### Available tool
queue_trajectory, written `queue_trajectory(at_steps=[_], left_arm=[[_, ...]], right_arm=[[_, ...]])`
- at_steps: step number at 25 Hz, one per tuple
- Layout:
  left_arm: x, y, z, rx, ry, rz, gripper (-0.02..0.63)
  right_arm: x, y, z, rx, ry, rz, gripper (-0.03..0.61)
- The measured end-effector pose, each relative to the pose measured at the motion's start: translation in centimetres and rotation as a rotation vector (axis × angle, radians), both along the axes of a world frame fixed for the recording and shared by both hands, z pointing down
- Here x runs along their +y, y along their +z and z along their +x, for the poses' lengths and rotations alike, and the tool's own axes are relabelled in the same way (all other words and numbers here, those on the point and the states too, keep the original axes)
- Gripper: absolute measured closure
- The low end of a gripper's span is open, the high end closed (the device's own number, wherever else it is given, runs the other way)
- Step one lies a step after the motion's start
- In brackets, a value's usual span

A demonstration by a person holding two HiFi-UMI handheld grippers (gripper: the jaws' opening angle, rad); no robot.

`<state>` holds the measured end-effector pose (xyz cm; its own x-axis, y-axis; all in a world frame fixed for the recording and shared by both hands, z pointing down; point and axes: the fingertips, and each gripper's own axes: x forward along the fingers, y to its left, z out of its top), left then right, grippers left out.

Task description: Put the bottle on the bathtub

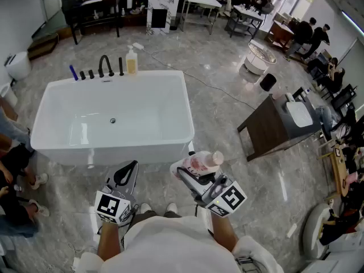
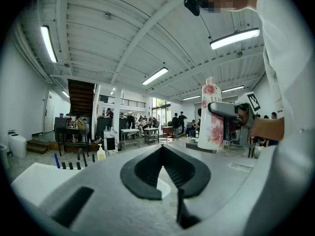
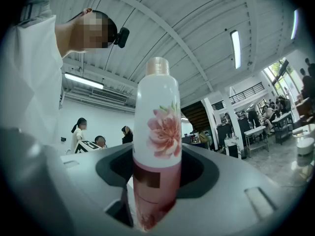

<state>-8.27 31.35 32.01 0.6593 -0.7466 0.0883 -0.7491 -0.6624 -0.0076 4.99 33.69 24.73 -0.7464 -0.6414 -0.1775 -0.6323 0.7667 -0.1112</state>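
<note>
A white bottle (image 1: 200, 162) with a pink flower print and a pink lower half is held in my right gripper (image 1: 192, 172), whose jaws are shut on its body. In the right gripper view the bottle (image 3: 157, 132) stands between the jaws of the right gripper (image 3: 155, 183), cap at the far end. My left gripper (image 1: 133, 165) is beside it, shut with nothing in it; its tips meet in the left gripper view (image 2: 161, 149), where the bottle (image 2: 210, 117) shows at the right. The white bathtub (image 1: 187, 115) stands just ahead of both grippers on the floor.
On the tub's far rim are a black faucet (image 1: 104, 66), several black knobs and a yellow soap dispenser (image 1: 131, 61). A dark wooden table (image 1: 272, 128) stands at the right, with a black bin (image 1: 268, 82) beyond it. People stand at the left edge (image 1: 12, 152).
</note>
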Motion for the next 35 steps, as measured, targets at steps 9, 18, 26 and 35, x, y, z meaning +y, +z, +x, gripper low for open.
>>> queue_trajectory(at_steps=[9, 18, 26, 35], left_arm=[[0.3, -0.1, 2.6, 0.007, 0.050, -0.009, 0.607], [0.1, -0.4, 3.7, -0.005, 0.075, -0.003, 0.607], [-0.1, -0.6, 3.6, -0.012, 0.052, 0.012, 0.607], [0.9, 0.3, 3.7, -0.028, 0.007, -0.018, 0.607]], right_arm=[[0.6, 0.3, 1.6, 0.003, 0.029, -0.024, 0.337], [0.5, -0.3, 2.9, -0.056, 0.042, -0.023, 0.337], [0.7, -0.5, 2.8, -0.039, 0.034, 0.015, 0.337], [1.0, 0.3, 3.7, -0.060, -0.007, -0.014, 0.337]])
